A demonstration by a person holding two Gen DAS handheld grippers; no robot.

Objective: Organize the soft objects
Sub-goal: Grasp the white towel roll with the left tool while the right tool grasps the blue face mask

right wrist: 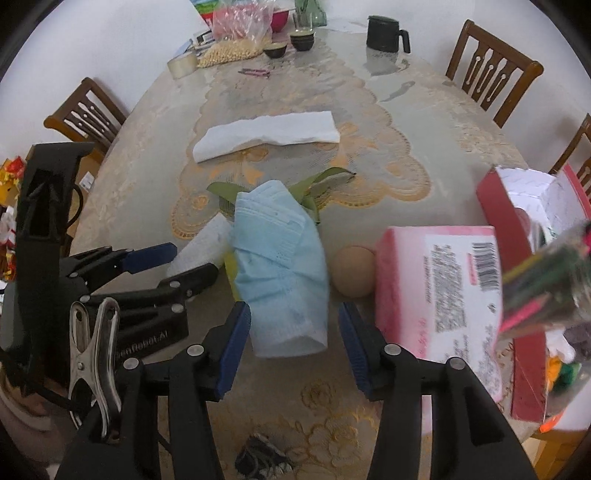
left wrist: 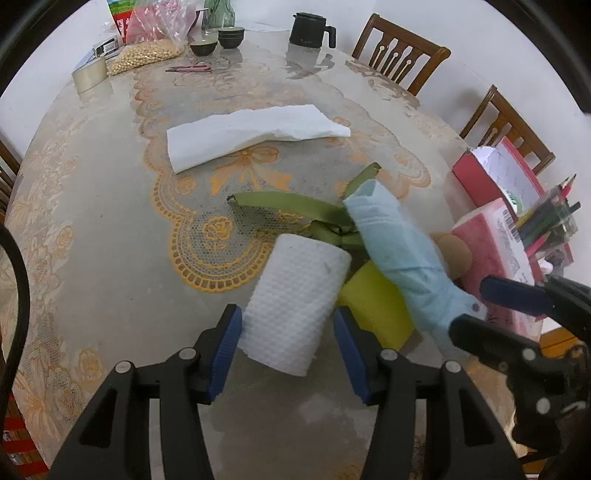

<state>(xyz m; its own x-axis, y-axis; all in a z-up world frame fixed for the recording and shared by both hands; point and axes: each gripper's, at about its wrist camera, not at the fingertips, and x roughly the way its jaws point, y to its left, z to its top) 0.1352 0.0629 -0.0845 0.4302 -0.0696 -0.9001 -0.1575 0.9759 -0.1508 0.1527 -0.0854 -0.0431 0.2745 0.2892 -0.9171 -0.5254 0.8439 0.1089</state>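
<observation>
A white textured paper-towel roll (left wrist: pixel 295 302) lies on the table between the open jaws of my left gripper (left wrist: pixel 288 350); neither pad clearly touches it. A folded light-blue cloth (right wrist: pixel 282 273) lies over a yellow sponge (left wrist: pixel 376 310) and a green ribbon (left wrist: pixel 295 206). My right gripper (right wrist: pixel 293 343) is open around the cloth's near end. A tan ball (right wrist: pixel 352 271) sits right of the cloth. A flat white paper towel (left wrist: pixel 251 133) lies farther back. The roll (right wrist: pixel 201 251) shows partly in the right wrist view behind my left gripper (right wrist: pixel 177 264).
A pink tissue box (right wrist: pixel 439 291), a red box (right wrist: pixel 509 229) and a pencil holder (right wrist: pixel 546 280) crowd the right. Far end: black kettle (left wrist: pixel 310 29), dark bowls (left wrist: pixel 221 38), bag of beans (left wrist: pixel 147 55), tape roll (left wrist: pixel 88 74). Wooden chairs (left wrist: pixel 402 51) ring the table.
</observation>
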